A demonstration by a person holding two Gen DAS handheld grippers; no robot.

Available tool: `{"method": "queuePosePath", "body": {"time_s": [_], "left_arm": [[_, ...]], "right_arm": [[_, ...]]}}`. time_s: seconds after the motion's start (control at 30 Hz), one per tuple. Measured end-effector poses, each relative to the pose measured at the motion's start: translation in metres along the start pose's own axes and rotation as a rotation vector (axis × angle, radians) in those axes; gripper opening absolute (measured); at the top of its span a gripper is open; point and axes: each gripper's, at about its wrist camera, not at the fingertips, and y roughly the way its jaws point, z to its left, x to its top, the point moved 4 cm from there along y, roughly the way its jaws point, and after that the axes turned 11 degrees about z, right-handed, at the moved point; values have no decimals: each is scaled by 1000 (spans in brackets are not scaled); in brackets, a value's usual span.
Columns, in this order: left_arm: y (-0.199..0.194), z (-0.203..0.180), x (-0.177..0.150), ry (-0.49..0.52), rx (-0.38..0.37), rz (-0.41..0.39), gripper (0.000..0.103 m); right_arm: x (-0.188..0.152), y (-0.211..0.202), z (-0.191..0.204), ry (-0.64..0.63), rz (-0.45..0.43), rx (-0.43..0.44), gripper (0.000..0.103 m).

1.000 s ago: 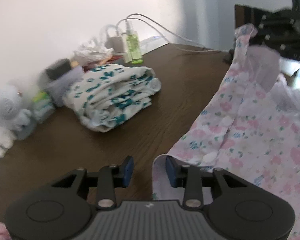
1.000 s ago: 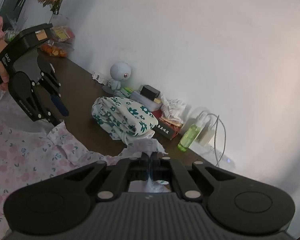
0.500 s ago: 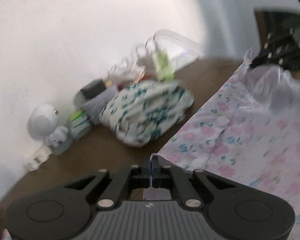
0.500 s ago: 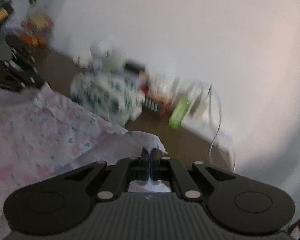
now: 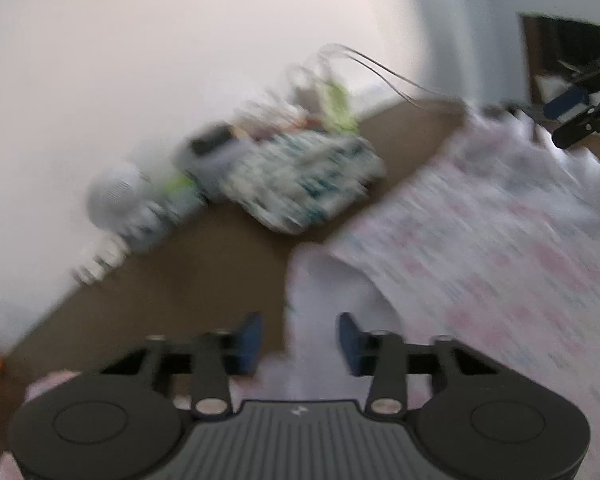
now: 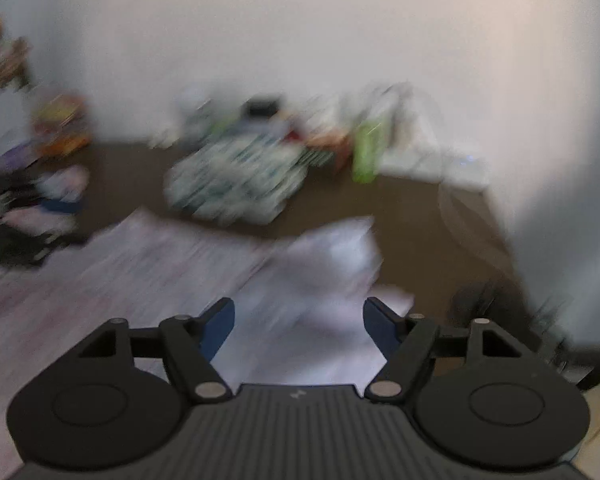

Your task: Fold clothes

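Pink-flowered cloth, the blouse [image 5: 480,248], is lying flat on the brown table [image 5: 204,264], stretching across between my two grippers. My left gripper [image 5: 299,338] has just been opening, one corner lying loose between its jaws; my right gripper [image 6: 299,320] has also just been opening wide over the opposite white corner [image 6: 332,252]. I am judging both equally near.

No text, label, brand or number is showing legibly in either wrist view, since heavy blur is smearing everything on the table, including whatever print the green bottle [image 6: 365,152] may be carrying.
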Motion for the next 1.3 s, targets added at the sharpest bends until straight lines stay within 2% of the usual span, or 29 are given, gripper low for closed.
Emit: {"method": "queuePosePath", "body": {"time_s": [0.07,0.17,0.23,0.33,0.4,0.47,0.5,0.53,0.57,0.63,0.67,0.77,0.9,1.0,1.17,1.23,1.3], "left_arm": [[1,-14,-9,39,-4,20,18],[-1,-22,-11,29,12,31,13],[-1,-23,-10,7,-7,56,8],[-5,-26,-13,16,-3,73,9],[-6,-26,-14,0,2,81,13],[-9,-24,-14,-25,-1,90,23],[-10,-23,-14,-36,-2,93,26],[-12,-23,-14,-46,2,90,35],[-16,-22,-10,-55,5,73,38],[-28,-24,4,-62,-8,9,40],[-35,-29,16,-56,-30,-19,43],[-43,-57,62,10,-86,-44,45],[-20,-114,124,162,-138,-1,48],[12,-142,155,230,-102,39,50],[56,-161,171,317,-103,112,50],[62,-158,175,315,-118,117,50],[66,-154,179,312,-146,141,46]], "right_arm": [[-20,1,15,-35,62,14,59],[-45,3,31,-65,146,19,38],[-56,-1,37,-65,174,14,37],[-73,-16,48,-86,215,27,37],[-81,-26,53,-90,212,25,39],[-87,-51,58,-53,137,71,43],[-92,-65,64,-27,97,125,52],[-98,-78,70,-10,68,171,57],[-105,-87,77,-9,57,205,69],[-123,-94,89,-34,74,245,76],[-131,-94,94,-45,89,256,76],[-145,-89,101,-54,114,280,76],[-148,-82,111,-97,122,286,74],[-150,-79,111,-127,146,284,70],[-153,-79,112,-196,176,314,64],[-153,-79,113,-225,185,323,57],[-152,-78,112,-235,188,336,46]]}}
